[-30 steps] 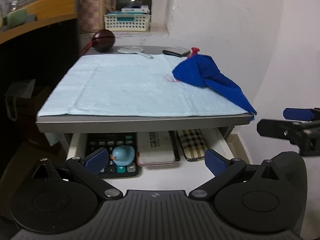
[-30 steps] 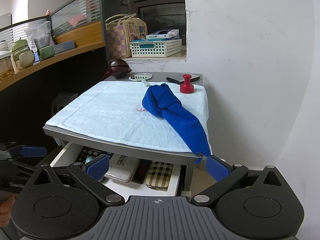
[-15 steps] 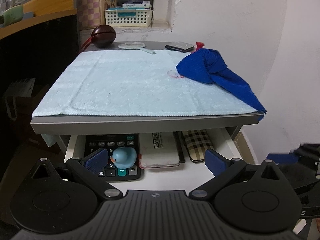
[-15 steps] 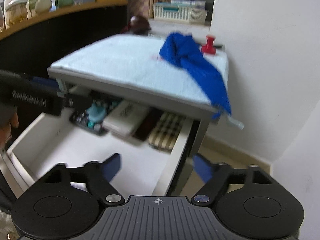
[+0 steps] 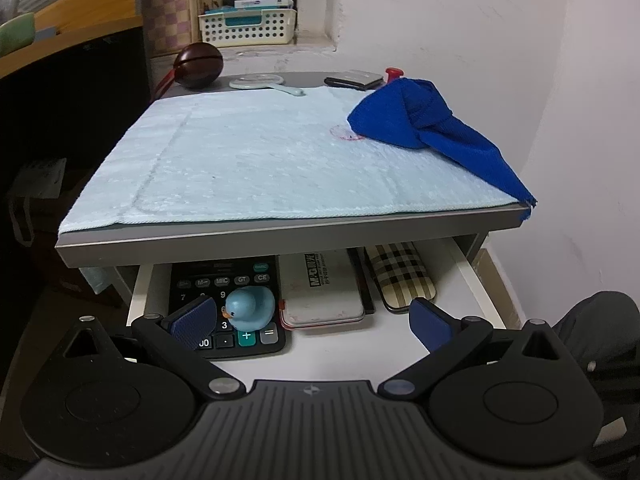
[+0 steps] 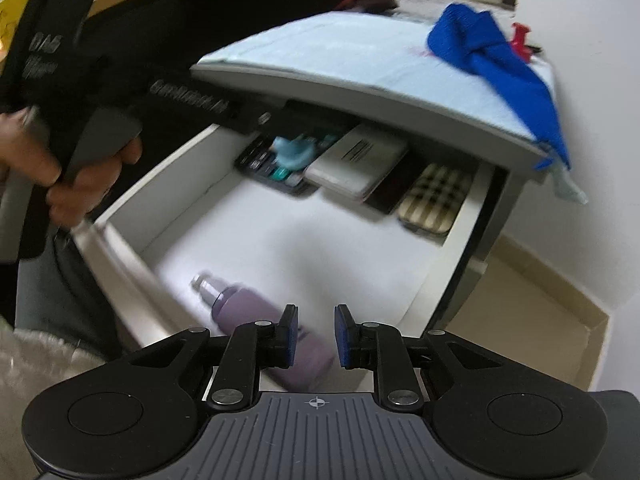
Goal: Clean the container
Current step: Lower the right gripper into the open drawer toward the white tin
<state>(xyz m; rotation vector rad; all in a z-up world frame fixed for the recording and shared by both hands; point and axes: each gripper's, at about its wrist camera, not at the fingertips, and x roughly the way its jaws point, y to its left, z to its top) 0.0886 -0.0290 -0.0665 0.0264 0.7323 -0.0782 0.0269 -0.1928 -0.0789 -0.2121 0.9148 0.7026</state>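
Purple plastic bottle [image 6: 264, 332] lies in the white drawer [image 6: 280, 248]; right gripper [image 6: 316, 334] jaws are closing on nothing, so it should reopen and straddle the bottle.

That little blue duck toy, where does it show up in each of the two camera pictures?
Left wrist view: the blue duck sits low and left of centre, on the calculator in the open drawer.
Right wrist view: the blue duck, blurred, is above centre, at the drawer's back under the tabletop.
Shared landmark: the checked case, rightmost in the same row.
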